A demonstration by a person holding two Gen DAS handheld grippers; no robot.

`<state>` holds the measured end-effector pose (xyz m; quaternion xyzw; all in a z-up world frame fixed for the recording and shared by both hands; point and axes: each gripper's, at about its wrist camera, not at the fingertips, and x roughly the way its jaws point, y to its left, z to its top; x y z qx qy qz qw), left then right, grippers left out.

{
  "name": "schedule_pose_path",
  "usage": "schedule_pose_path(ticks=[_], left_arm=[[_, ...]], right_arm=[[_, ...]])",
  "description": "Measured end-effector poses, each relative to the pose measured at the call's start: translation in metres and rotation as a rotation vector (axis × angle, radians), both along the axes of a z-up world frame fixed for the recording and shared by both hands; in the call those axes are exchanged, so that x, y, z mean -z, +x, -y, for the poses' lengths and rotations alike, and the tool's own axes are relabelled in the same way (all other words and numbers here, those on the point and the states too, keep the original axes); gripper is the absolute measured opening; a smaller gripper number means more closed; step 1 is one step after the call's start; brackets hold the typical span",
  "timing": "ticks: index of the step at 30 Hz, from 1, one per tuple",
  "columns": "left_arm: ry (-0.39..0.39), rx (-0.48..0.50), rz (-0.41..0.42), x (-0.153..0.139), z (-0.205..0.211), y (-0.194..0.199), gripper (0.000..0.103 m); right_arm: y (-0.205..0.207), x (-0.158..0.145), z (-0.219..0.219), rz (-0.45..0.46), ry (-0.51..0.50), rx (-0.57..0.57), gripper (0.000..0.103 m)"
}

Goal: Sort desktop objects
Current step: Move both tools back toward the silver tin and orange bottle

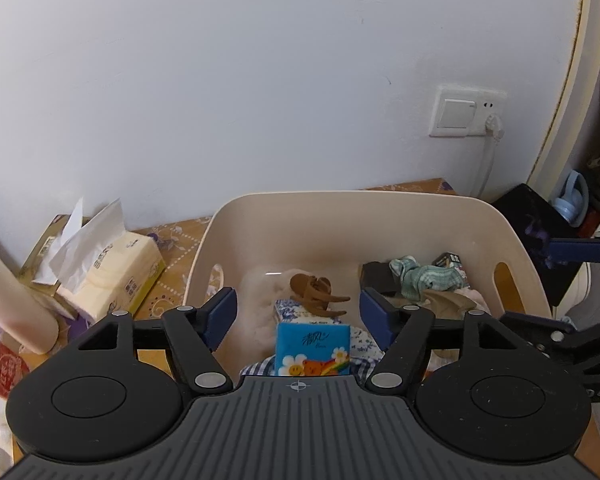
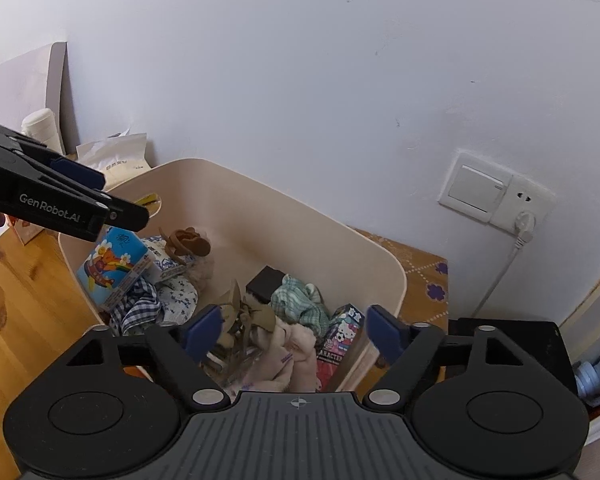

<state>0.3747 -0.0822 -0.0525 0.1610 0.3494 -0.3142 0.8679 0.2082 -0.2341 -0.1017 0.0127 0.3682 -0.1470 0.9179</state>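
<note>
A beige plastic basket (image 1: pixel 380 216) (image 2: pixel 340 248) holds several small items. A blue tissue pack with a rainbow print (image 1: pixel 312 348) (image 2: pixel 112 268) lies in it, with a brown hair claw (image 1: pixel 316 292) (image 2: pixel 188 242) behind. A green checked cloth (image 1: pixel 424 276) (image 2: pixel 300 304), a black box (image 2: pixel 266 280), an olive hair claw (image 2: pixel 248 312) and a Hello Kitty box (image 2: pixel 342 340) lie at the other end. My left gripper (image 1: pixel 298 314) is open and empty above the tissue pack. My right gripper (image 2: pixel 294 330) is open and empty above the olive claw and a pink plush (image 2: pixel 292 356).
A tissue box (image 1: pixel 116 276) and a cream bottle (image 1: pixel 12 308) stand left of the basket. A wall socket with a plugged cable (image 1: pixel 468 110) (image 2: pixel 496 196) is behind. A black pad (image 1: pixel 540 232) lies right of the basket.
</note>
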Motion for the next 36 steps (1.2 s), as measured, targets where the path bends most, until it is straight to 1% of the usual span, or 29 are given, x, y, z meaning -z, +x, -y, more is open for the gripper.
schedule_pose_path(ticks=[3, 7, 8, 9, 10, 16, 19, 22, 26, 29, 34, 36], left_arm=[[-0.003, -0.016, 0.001, -0.001, -0.005, -0.004, 0.07], [-0.002, -0.027, 0.006, -0.002, -0.012, -0.012, 0.071], [-0.002, -0.03, 0.008, -0.003, -0.014, -0.014, 0.071], [-0.003, -0.032, 0.01, -0.003, -0.016, -0.016, 0.071], [-0.003, -0.034, 0.011, -0.003, -0.017, -0.019, 0.071], [0.005, -0.05, 0.017, -0.003, -0.031, -0.032, 0.075], [0.011, -0.061, 0.032, -0.002, -0.04, -0.037, 0.075], [0.019, -0.07, 0.02, 0.002, -0.048, -0.039, 0.076], [0.041, -0.082, 0.007, 0.011, -0.059, -0.042, 0.076], [0.057, -0.09, -0.016, 0.02, -0.065, -0.044, 0.076], [0.109, -0.104, -0.039, 0.036, -0.073, -0.045, 0.076], [0.118, -0.112, -0.053, 0.043, -0.078, -0.045, 0.076]], right_arm=[[-0.009, -0.003, -0.002, 0.013, 0.008, 0.019, 0.093], [-0.02, -0.004, -0.003, 0.016, 0.021, 0.031, 0.095], [-0.022, -0.004, -0.003, 0.013, 0.026, 0.034, 0.097], [-0.025, -0.004, -0.002, 0.011, 0.03, 0.037, 0.101], [-0.028, -0.004, -0.003, 0.011, 0.031, 0.041, 0.103], [-0.043, -0.003, -0.011, 0.004, 0.032, 0.032, 0.103], [-0.048, 0.002, -0.015, -0.022, 0.027, 0.015, 0.103], [-0.053, 0.007, -0.019, -0.043, 0.028, 0.002, 0.103], [-0.059, 0.015, -0.024, -0.069, 0.04, -0.017, 0.103], [-0.062, 0.022, -0.027, -0.085, 0.069, -0.027, 0.103], [-0.065, 0.035, -0.035, -0.129, 0.089, -0.049, 0.103], [-0.066, 0.039, -0.038, -0.141, 0.095, -0.053, 0.103]])
